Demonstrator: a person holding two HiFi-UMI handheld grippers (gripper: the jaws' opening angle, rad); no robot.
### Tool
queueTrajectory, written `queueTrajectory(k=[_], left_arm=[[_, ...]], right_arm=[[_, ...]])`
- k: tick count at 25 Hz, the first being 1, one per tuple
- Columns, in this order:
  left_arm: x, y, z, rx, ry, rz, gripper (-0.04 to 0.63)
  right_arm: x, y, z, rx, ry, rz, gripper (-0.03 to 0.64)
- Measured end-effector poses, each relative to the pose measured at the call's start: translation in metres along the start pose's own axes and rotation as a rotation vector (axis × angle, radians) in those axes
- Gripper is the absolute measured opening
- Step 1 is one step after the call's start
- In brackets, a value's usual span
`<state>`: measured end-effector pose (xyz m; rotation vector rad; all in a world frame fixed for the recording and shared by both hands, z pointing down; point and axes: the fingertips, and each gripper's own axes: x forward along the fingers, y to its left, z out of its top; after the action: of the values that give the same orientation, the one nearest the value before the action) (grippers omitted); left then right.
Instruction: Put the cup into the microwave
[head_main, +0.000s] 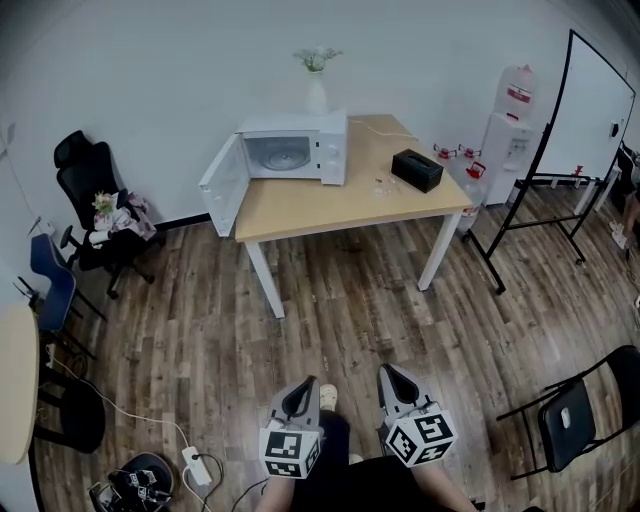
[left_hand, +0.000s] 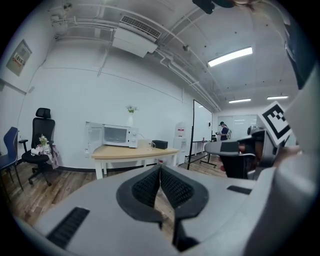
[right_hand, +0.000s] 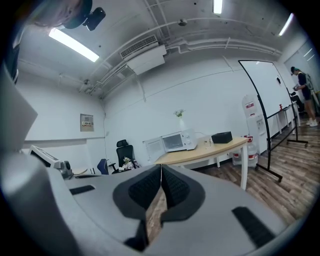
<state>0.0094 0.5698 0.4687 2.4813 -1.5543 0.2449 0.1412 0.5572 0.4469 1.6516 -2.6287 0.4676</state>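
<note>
A white microwave (head_main: 297, 149) stands on the far left of a wooden table (head_main: 330, 205), its door (head_main: 222, 184) swung open to the left and its cavity bare. A small clear cup (head_main: 383, 187) sits on the tabletop between the microwave and a black box (head_main: 417, 170); it also shows as cup (left_hand: 150, 145) and cup (right_hand: 209, 142). My left gripper (head_main: 303, 385) (left_hand: 160, 167) and right gripper (head_main: 388, 372) (right_hand: 161, 167) are side by side low in the head view, well short of the table. Both are shut with nothing between the jaws and point toward the table.
A vase of flowers (head_main: 316, 80) stands on the microwave. A black office chair (head_main: 92, 205) is at the left, a water dispenser (head_main: 508, 125) and a whiteboard stand (head_main: 585, 130) at the right. A folding chair (head_main: 572, 420) and a power strip (head_main: 196, 466) flank me on the wood floor.
</note>
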Motion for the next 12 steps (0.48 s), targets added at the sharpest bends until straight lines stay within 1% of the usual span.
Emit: queueTrajectory(k=[12], left_arm=[[0.071, 0.048, 0.033, -0.014, -0.007, 0.03, 0.006]], right_arm=[[0.093, -0.017, 0.026, -0.02, 0.035, 0.039, -0.006]])
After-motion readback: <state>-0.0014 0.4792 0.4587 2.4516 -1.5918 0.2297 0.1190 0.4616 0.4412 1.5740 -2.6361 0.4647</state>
